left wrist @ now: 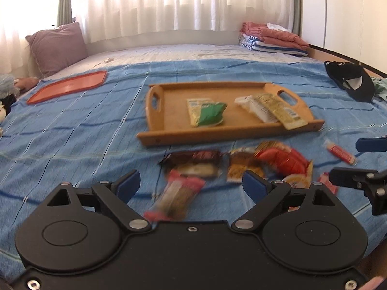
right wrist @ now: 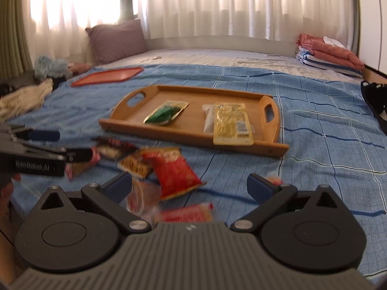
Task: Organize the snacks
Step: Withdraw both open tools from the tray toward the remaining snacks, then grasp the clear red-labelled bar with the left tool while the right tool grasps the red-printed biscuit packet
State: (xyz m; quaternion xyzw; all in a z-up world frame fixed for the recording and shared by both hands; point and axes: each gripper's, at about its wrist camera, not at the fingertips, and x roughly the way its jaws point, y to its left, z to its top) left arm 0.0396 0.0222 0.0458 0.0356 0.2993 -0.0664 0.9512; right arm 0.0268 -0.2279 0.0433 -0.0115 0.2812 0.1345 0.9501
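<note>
Loose snack packets (right wrist: 169,174) crowd the bed (left wrist: 72,130) just in front of the wooden tray (left wrist: 169,137), blocking a low approach. The tray's middle strip, between the green packet (left wrist: 210,113) and the yellow packet (left wrist: 278,111), seems bare, though blurred. Open blanket lies left of the tray.

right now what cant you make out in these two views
- Loose snack packets: motion blur smears labels, both views.
- Pink wrapper: near end hidden behind left hand-held gripper body, left wrist view.
- White packet on wooden tray: partly covered by yellow packet, right wrist view.
- Black cap: cut off by the right edge of the right wrist view.
</note>
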